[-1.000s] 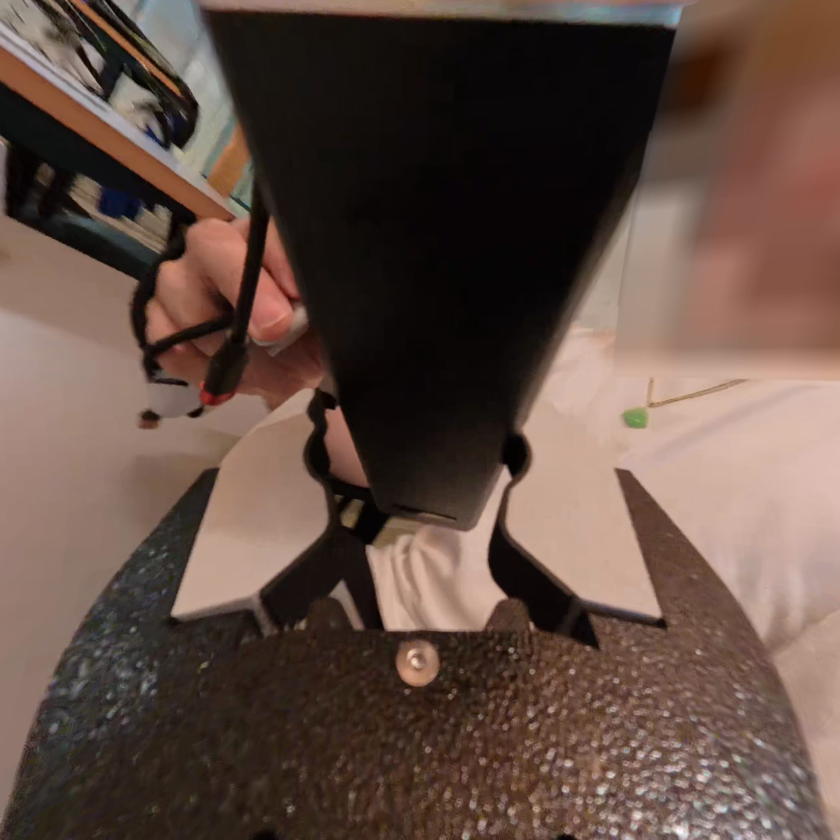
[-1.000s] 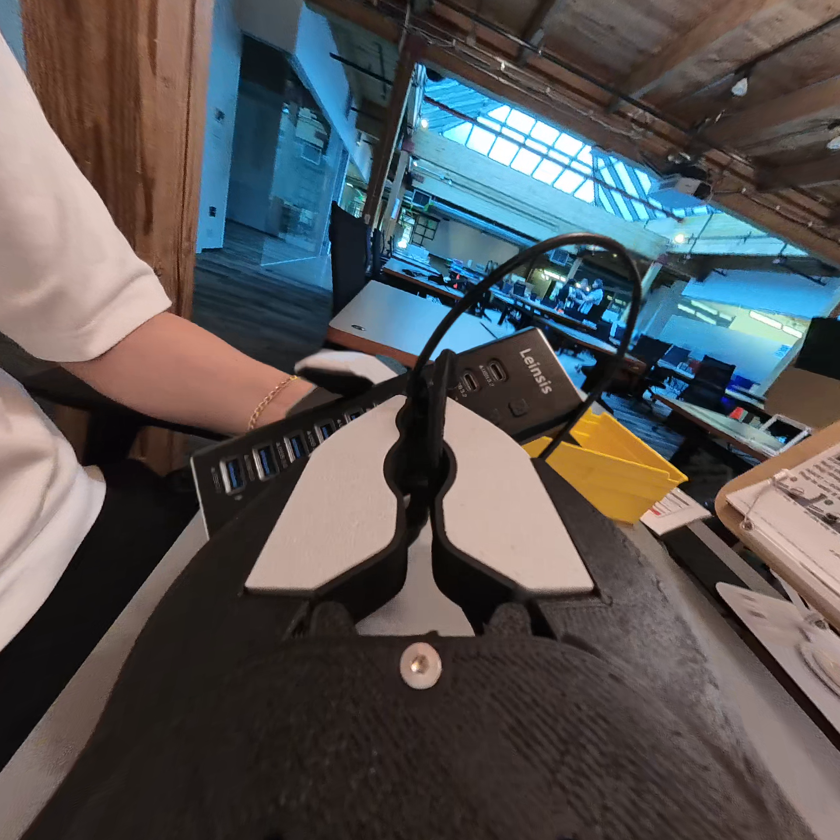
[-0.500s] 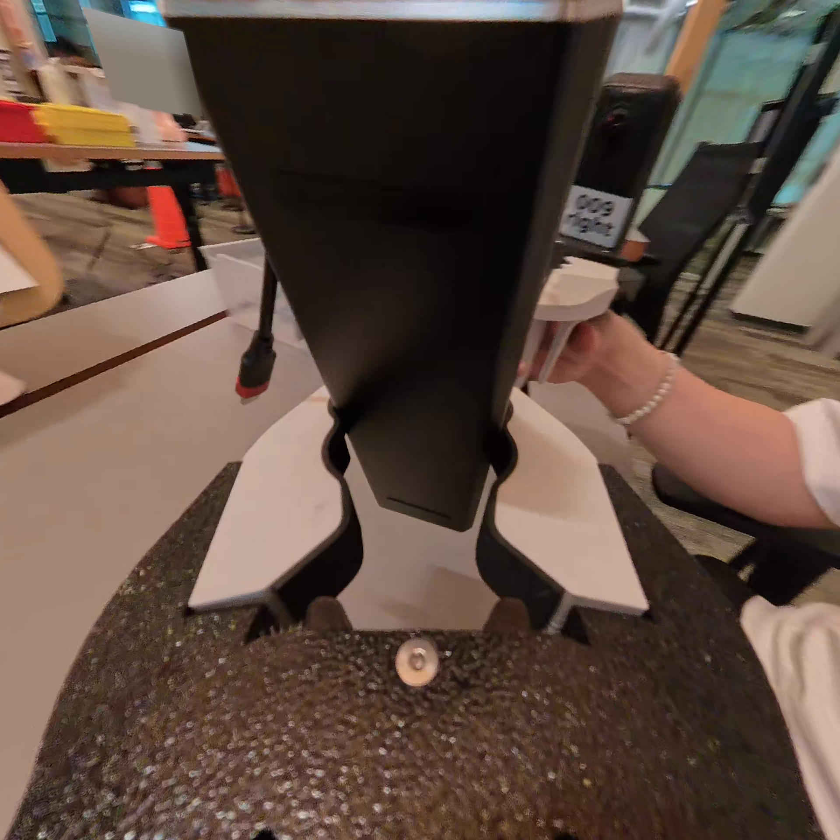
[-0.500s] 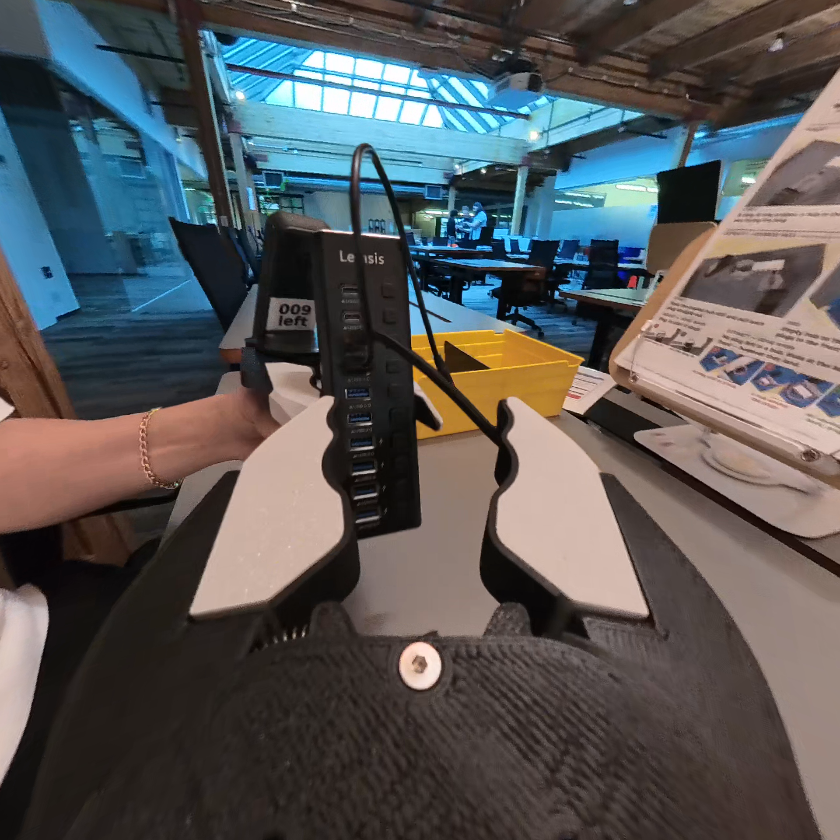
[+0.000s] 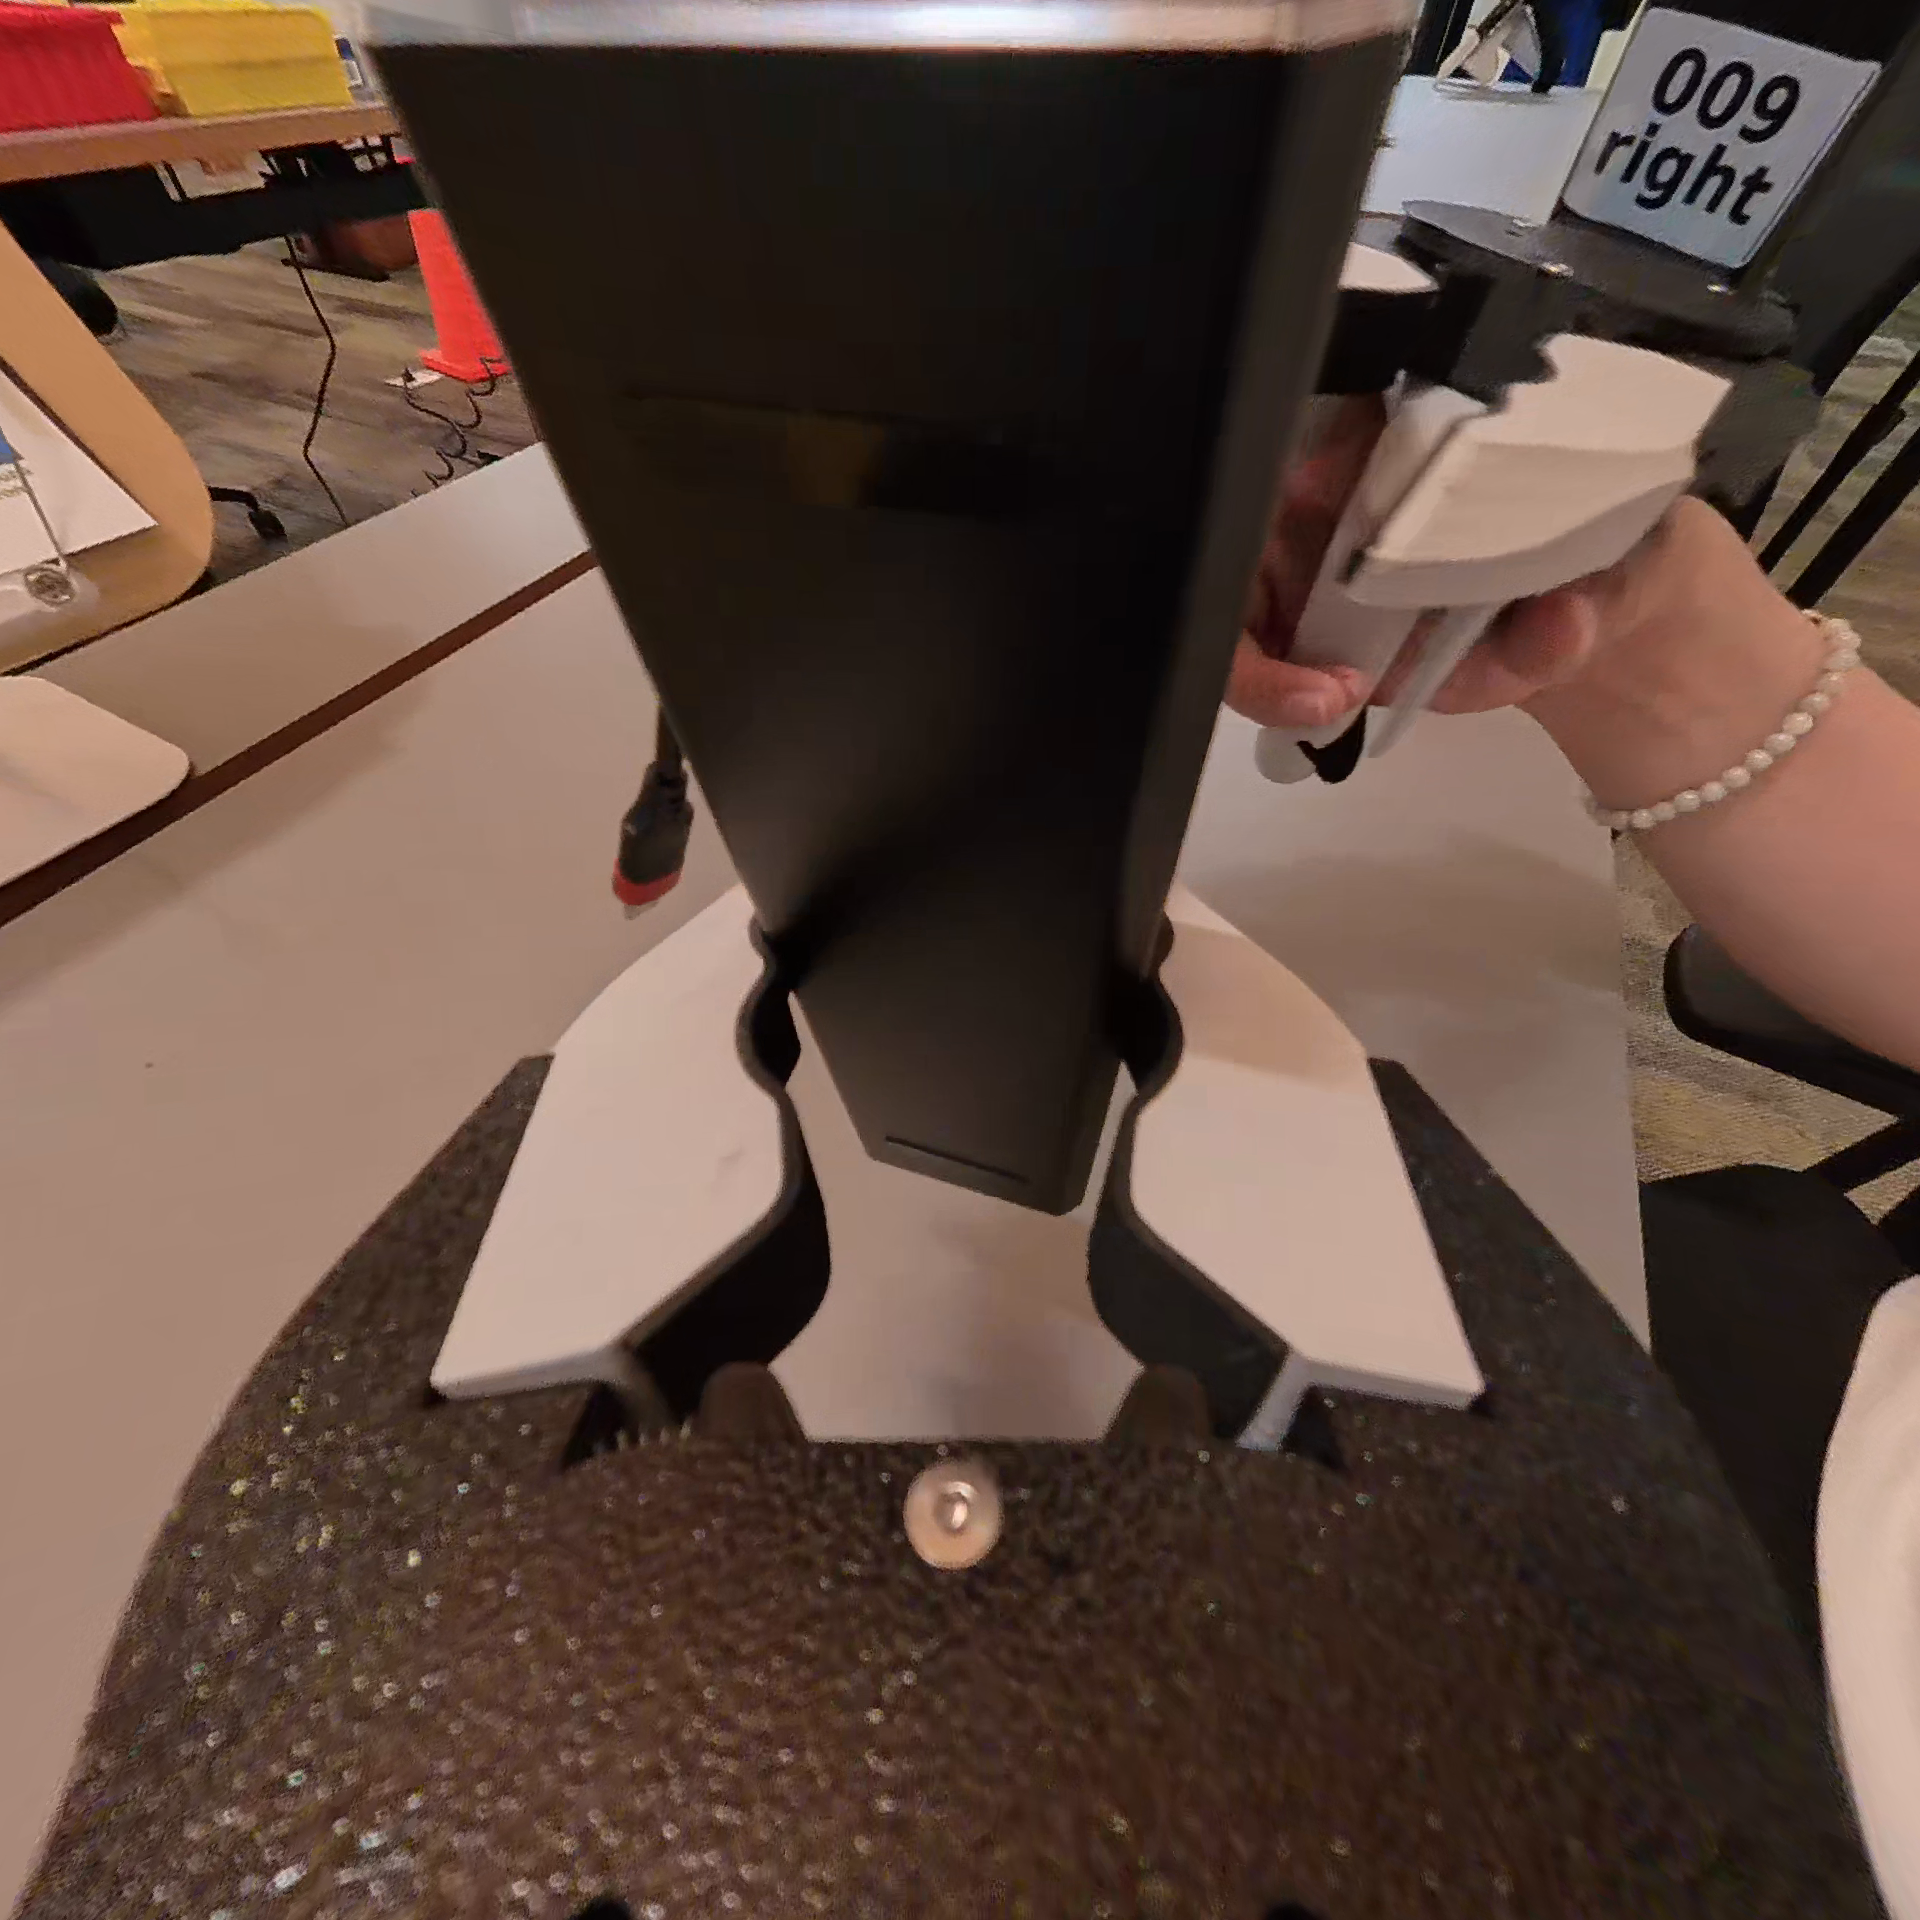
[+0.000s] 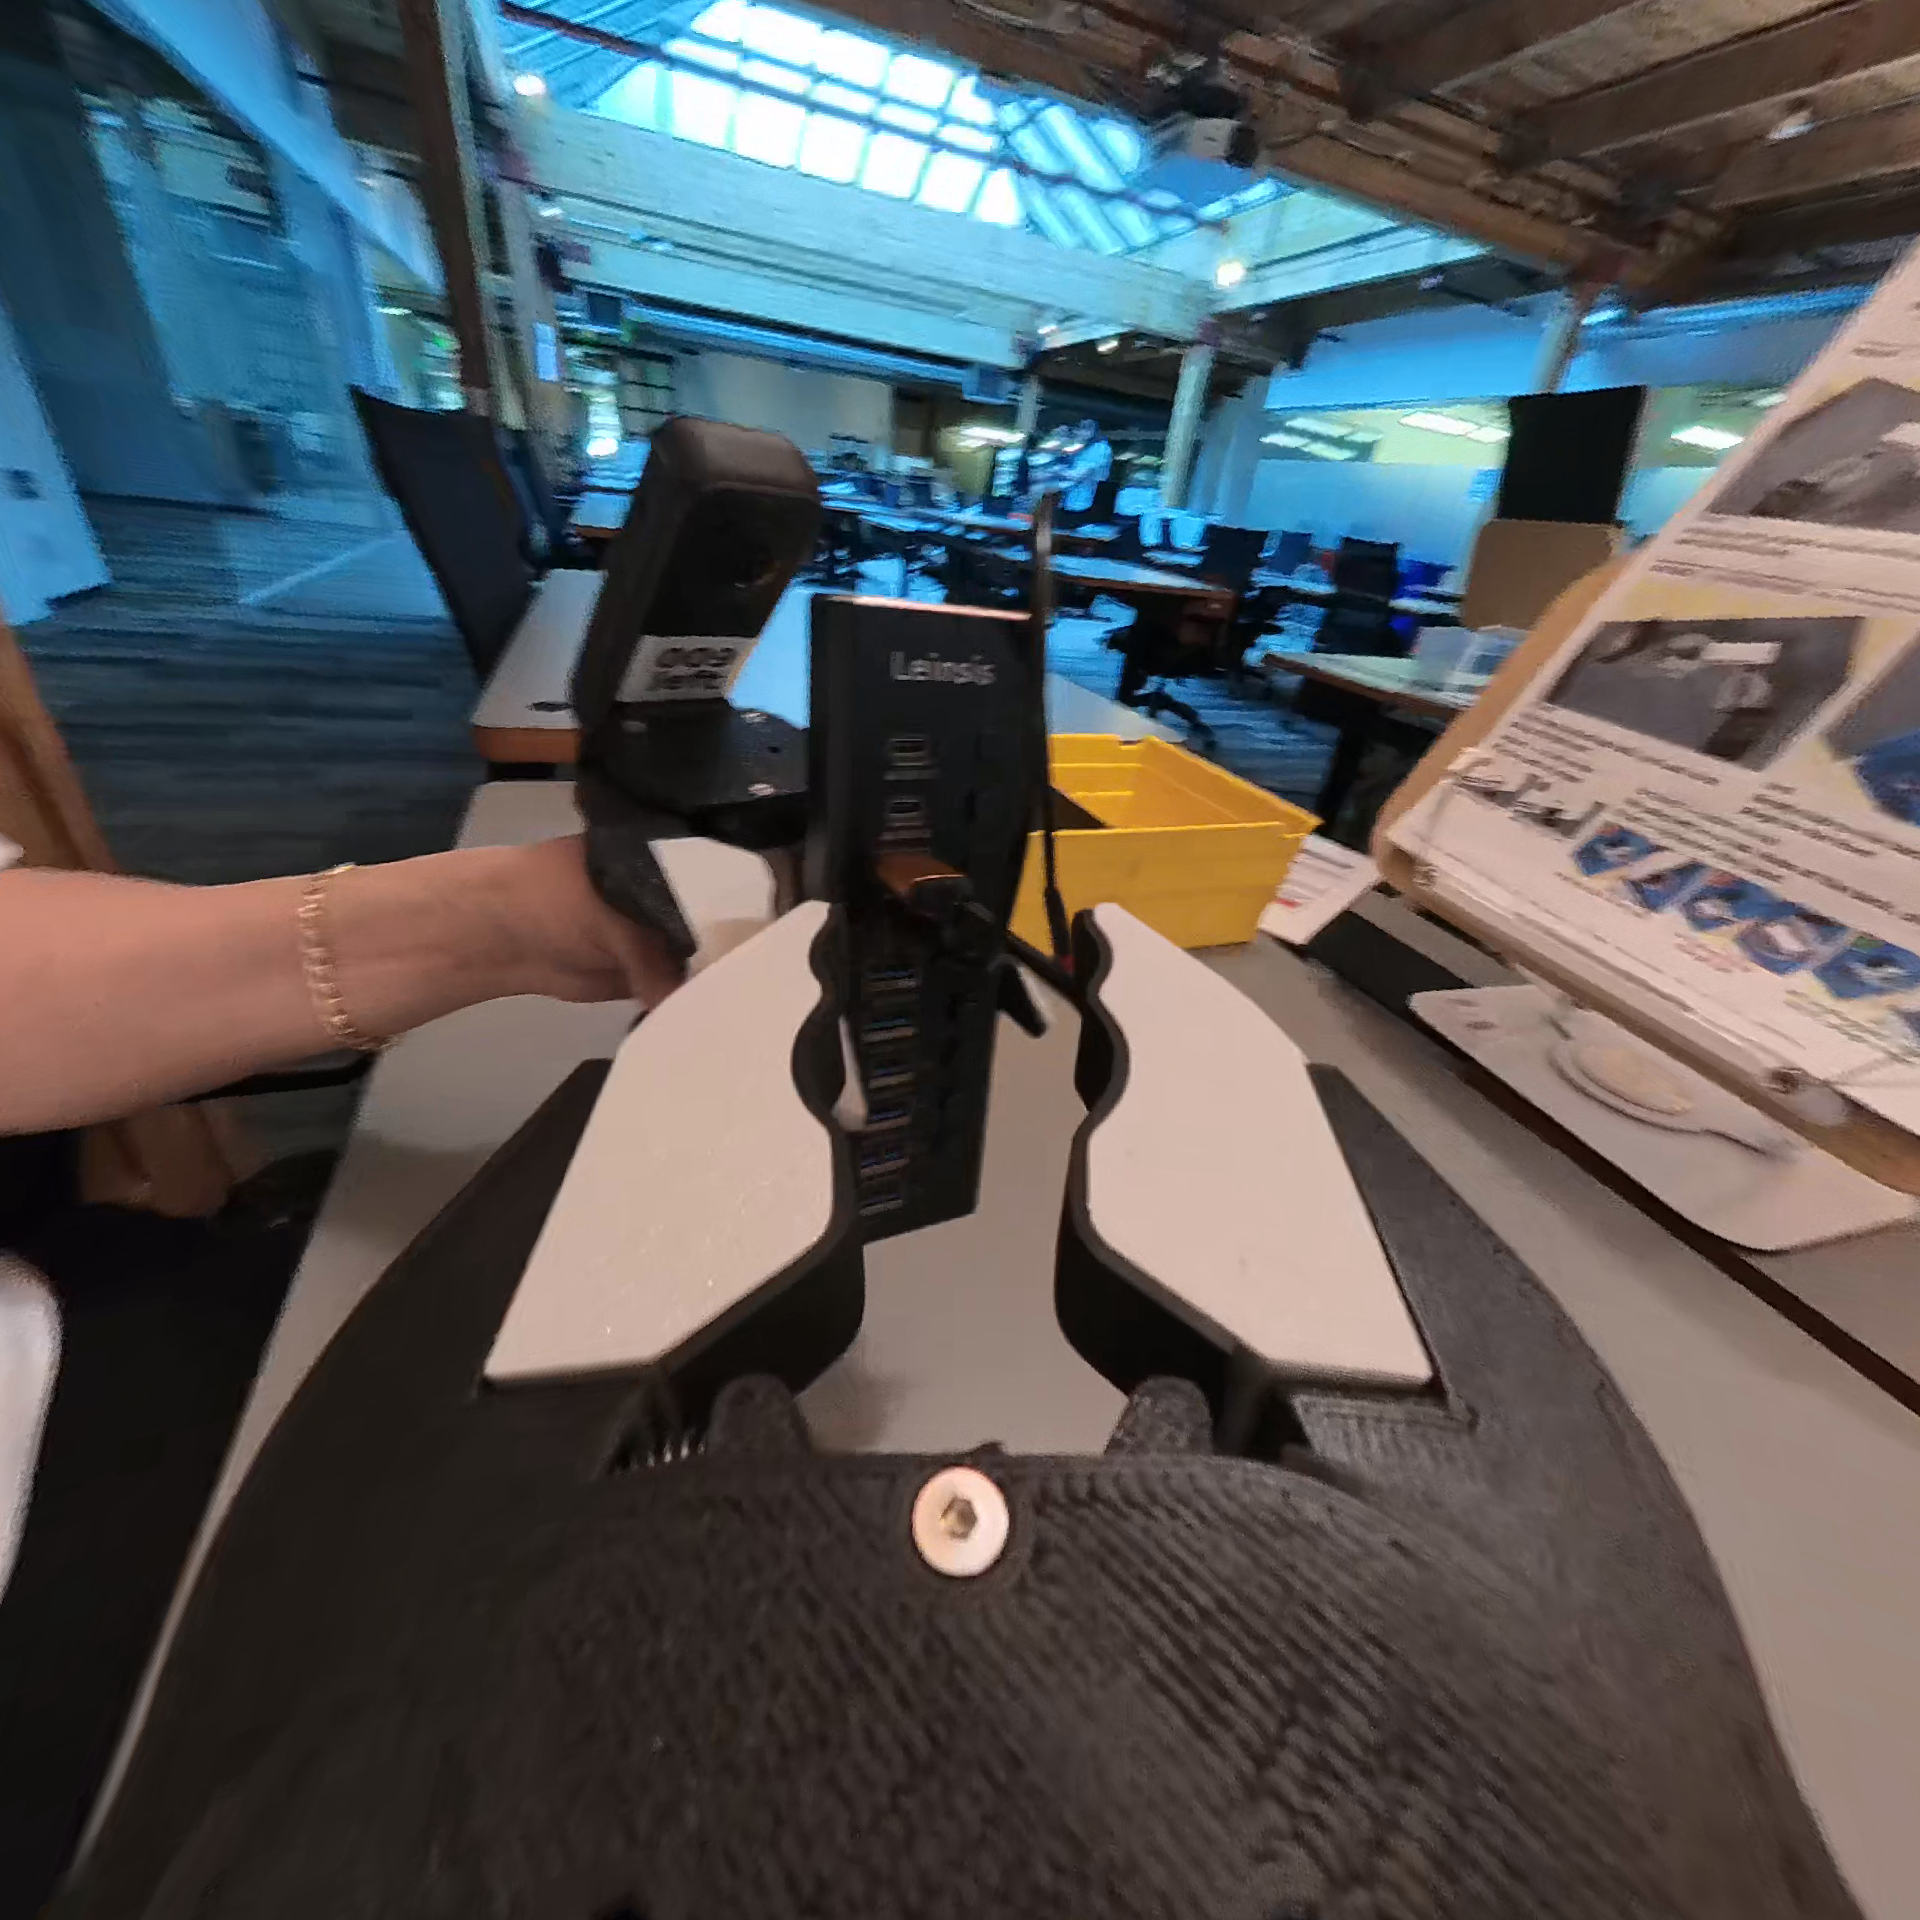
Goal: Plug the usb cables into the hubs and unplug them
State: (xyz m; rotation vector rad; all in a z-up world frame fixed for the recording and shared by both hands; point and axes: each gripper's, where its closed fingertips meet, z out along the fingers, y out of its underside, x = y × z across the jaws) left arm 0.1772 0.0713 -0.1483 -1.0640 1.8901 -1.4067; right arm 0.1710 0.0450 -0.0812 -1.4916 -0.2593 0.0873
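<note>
We hold two claws over a pale table [image 5: 260, 1039]; in the left wrist view our left claw [image 5: 951, 997] is clamped on the lower end of a black hub [image 5: 894, 520], which stands upright and fills the centre of the frame from the top edge down to the fingers; its plain back faces us. Just left of the hub, mid-frame, a black plug with a red tip [image 5: 652, 831] hangs on its cable above the table. At the upper right a hand [image 5: 1538, 634] with a pearl bracelet holds the white handle of the other claw.

In the right wrist view our right claw [image 6: 951, 1023] stands wide, with nothing between its fingers; the hub [image 6: 920, 904] is upright at the centre just beyond the fingertips, its column of ports facing us; a thin black cable [image 6: 1042, 727] runs down its right side, and a connector sits at one of the middle ports, though blur hides how deep it goes. A yellow bin [image 6: 1153, 831] sits behind the hub at centre right; a board with printed sheets [image 6: 1683, 810] leans at the right edge.
</note>
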